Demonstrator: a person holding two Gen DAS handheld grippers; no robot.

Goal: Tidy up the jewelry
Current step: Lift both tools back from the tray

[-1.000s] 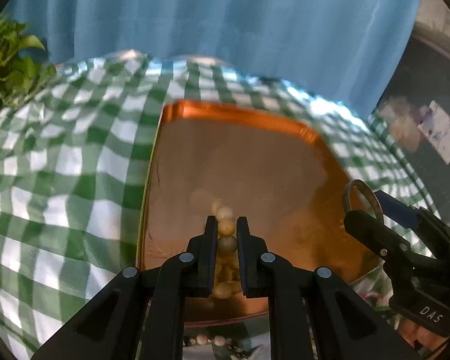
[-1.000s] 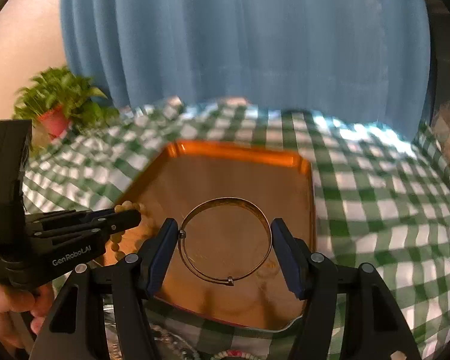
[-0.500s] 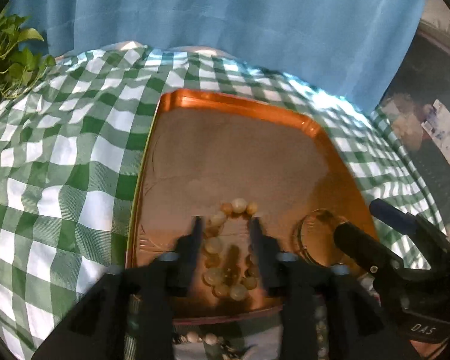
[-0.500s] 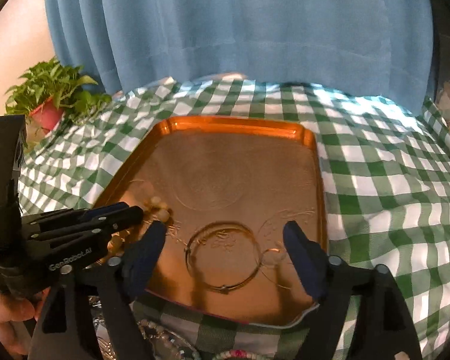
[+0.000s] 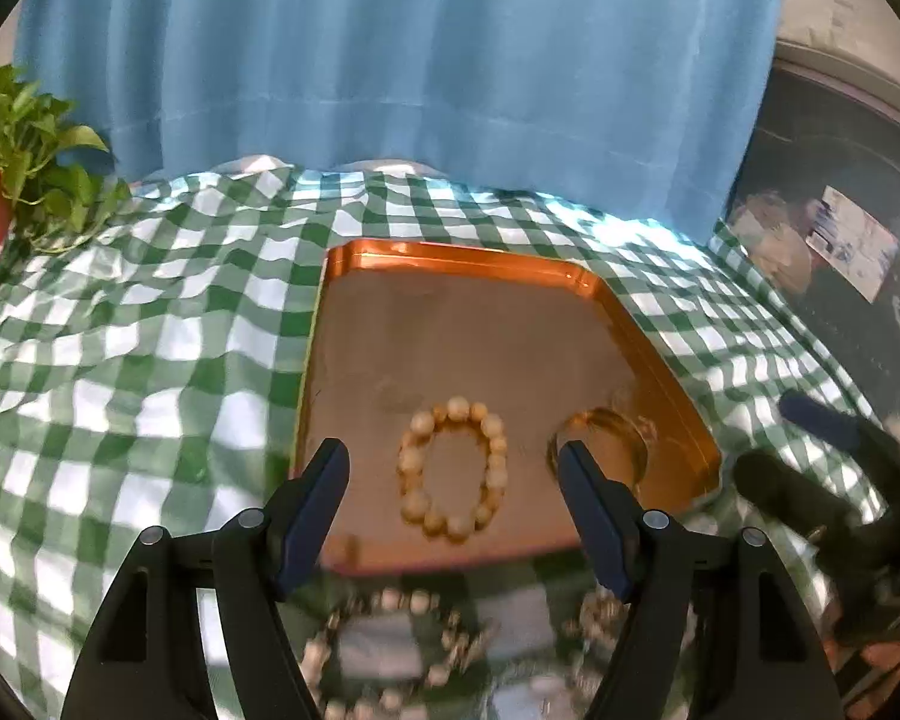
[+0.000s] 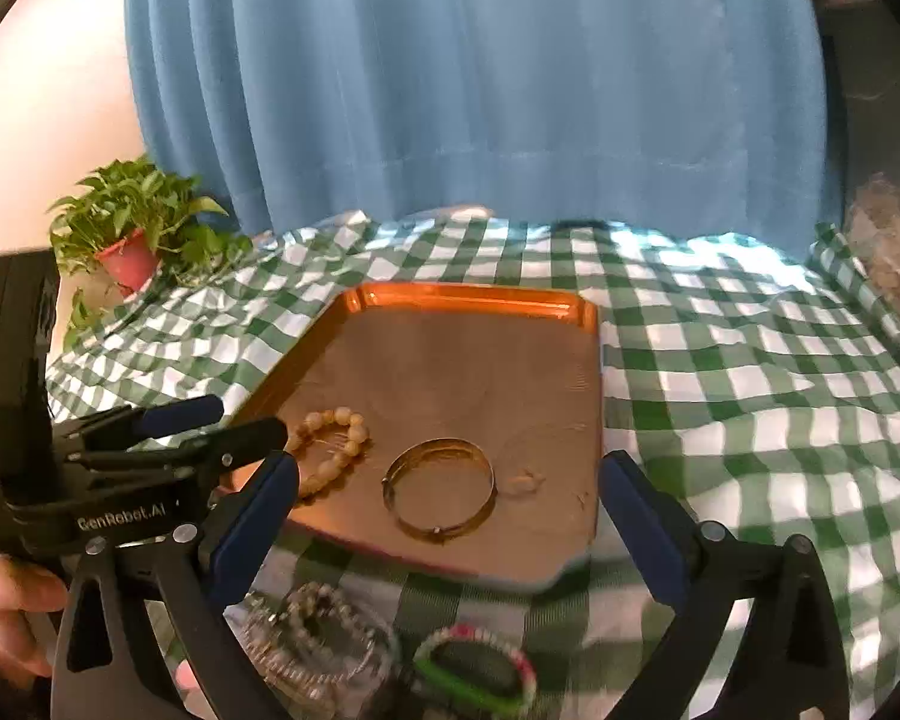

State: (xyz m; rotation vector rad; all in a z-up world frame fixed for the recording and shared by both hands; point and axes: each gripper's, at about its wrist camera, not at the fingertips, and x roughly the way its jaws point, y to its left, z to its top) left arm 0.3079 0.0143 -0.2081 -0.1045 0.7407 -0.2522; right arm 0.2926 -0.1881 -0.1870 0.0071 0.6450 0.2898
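So both tongs, left tongs [image 5: 453,471] and right tongs [image 6: 449,495], have just been opening and hold nothing; bead bracelet [image 5: 452,468] and gold bangle [image 6: 439,495] lie in the copper tray [image 6: 468,300], while other bracelets [image 6: 474,669] wait on the bench.

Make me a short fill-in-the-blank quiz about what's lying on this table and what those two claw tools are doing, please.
1. The bead bracelet and the gold bangle both lie on the ______ tray.
2. The tablecloth is checked white and ______.
3. Both the left gripper and the right gripper have their jaws ______, with nothing pressed between them.
4. The green bracelet lies ______ the tray, on the cloth.

Missing words: orange; green; open; outside
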